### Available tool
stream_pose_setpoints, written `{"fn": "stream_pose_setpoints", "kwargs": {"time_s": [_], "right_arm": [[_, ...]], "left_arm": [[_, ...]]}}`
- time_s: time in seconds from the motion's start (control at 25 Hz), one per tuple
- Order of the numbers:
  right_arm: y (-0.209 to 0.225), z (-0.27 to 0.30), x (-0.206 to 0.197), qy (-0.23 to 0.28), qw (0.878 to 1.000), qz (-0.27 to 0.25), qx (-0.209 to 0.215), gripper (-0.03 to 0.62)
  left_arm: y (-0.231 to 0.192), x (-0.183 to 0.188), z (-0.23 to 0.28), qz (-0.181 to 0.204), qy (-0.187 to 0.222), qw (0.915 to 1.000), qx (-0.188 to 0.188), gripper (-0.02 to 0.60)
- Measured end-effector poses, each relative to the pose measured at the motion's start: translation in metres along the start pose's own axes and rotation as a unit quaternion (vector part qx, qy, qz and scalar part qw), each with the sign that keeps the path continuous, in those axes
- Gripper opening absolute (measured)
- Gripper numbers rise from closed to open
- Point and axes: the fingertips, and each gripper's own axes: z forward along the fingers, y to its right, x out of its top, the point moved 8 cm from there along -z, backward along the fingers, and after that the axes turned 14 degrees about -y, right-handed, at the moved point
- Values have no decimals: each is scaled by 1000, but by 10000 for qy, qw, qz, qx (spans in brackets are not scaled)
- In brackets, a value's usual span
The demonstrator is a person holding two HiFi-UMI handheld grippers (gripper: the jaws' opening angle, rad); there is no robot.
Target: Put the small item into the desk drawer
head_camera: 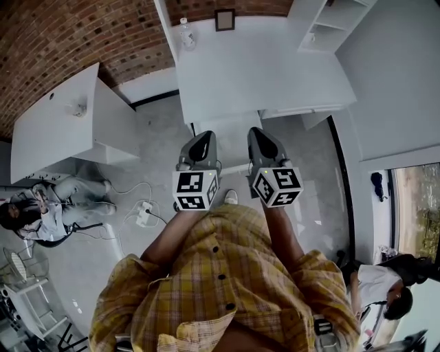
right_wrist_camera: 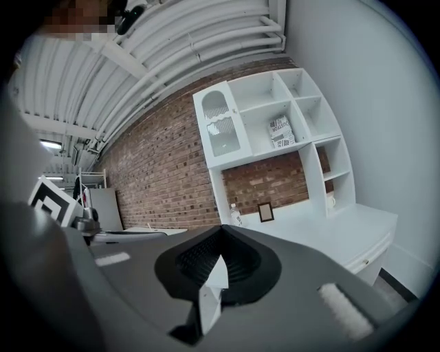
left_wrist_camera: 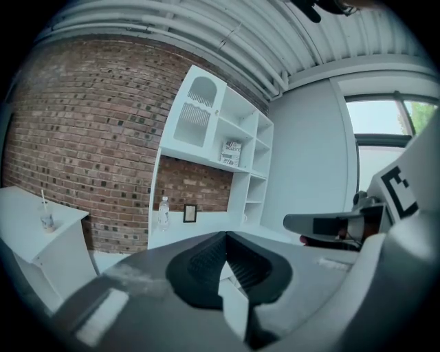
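Note:
I stand in front of a white desk (head_camera: 261,69); its drawer front (right_wrist_camera: 368,258) looks closed. My left gripper (head_camera: 203,136) and right gripper (head_camera: 253,130) are held side by side at chest height, pointing at the desk's near edge and well short of it. Both are shut with nothing between the jaws. In the left gripper view the left gripper (left_wrist_camera: 225,234) has its ribbed pads meeting, and the right gripper (right_wrist_camera: 221,230) shows the same in its own view. I cannot make out a small loose item on the desktop.
On the desk's back edge stand a water bottle (head_camera: 185,34) and a picture frame (head_camera: 224,19), below a white shelf unit (head_camera: 330,24). A second white table (head_camera: 55,117) stands left. A power strip (head_camera: 144,213) lies on the floor. People are at the left (head_camera: 41,213) and lower right (head_camera: 385,289).

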Motion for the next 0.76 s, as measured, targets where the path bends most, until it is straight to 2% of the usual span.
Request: {"fn": "stream_pose_setpoints", "kwargs": {"time_s": [0.36, 0.76], "right_arm": [[-3, -3, 1, 60, 9999, -145, -9, -3], [0, 1, 6, 123, 9997, -230, 12, -3]], "left_arm": [[6, 6, -6, 274, 133, 9995, 8, 2], [5, 14, -3, 323, 288, 9991, -50, 2]]}}
